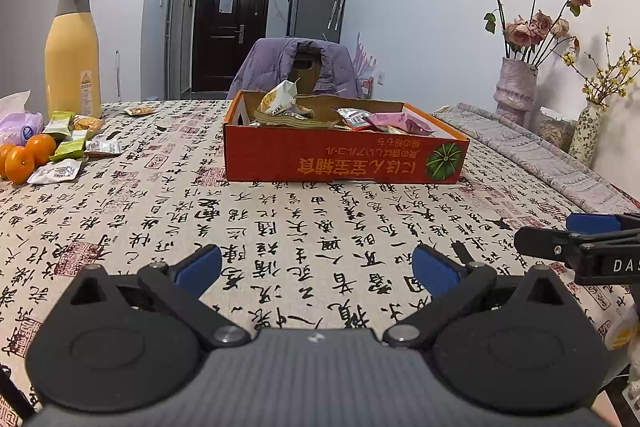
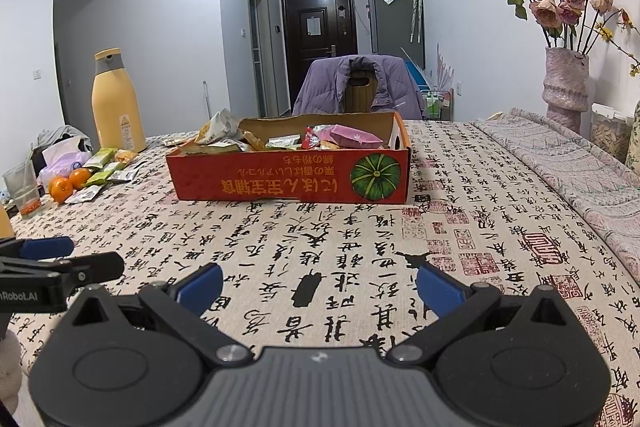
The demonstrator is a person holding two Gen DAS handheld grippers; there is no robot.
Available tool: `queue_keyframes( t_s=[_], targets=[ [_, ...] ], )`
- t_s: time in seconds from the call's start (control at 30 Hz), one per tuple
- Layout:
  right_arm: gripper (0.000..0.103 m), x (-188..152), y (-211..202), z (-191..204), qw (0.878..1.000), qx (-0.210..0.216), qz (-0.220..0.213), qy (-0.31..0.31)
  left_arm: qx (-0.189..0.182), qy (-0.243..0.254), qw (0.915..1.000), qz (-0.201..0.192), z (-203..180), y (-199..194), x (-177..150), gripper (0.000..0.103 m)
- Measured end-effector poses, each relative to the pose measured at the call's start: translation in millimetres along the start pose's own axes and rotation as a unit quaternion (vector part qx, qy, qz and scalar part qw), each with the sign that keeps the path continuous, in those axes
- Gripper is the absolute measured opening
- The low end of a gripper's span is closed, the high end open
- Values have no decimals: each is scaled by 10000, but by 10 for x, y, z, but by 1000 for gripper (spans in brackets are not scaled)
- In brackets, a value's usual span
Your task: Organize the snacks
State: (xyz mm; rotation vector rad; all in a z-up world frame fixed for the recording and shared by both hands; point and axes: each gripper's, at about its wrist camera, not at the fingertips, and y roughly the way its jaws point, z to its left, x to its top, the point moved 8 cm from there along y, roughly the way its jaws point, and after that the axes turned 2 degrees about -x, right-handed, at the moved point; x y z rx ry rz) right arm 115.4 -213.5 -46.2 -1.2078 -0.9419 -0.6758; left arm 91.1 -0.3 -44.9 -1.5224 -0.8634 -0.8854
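Observation:
An orange cardboard box (image 1: 344,157) (image 2: 288,179) with a pumpkin print stands in the middle of the table and holds several snack packets (image 1: 360,119) (image 2: 344,137). More loose snack packets (image 1: 72,143) (image 2: 104,167) lie at the left, beside the oranges. My left gripper (image 1: 316,267) is open and empty, low over the tablecloth, well short of the box. My right gripper (image 2: 318,285) is open and empty, also short of the box. Each gripper shows at the edge of the other's view, the right one (image 1: 576,239) and the left one (image 2: 60,259).
A yellow thermos bottle (image 1: 72,55) (image 2: 116,103) stands at the back left. Oranges (image 1: 28,155) (image 2: 68,183), a tissue pack (image 1: 20,127) and a glass (image 2: 22,191) sit at the left. Vases with flowers (image 1: 516,87) (image 2: 566,87) stand at the right. A chair with a purple jacket (image 1: 296,67) is behind the table.

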Motion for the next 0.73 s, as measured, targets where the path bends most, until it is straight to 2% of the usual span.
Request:
queue_keyframes(
  t_s=[0.73],
  targets=[
    [103,-47,46,27,10000,10,79,-4,-54,-16,10000,-39,6,-4,21,103]
  ],
)
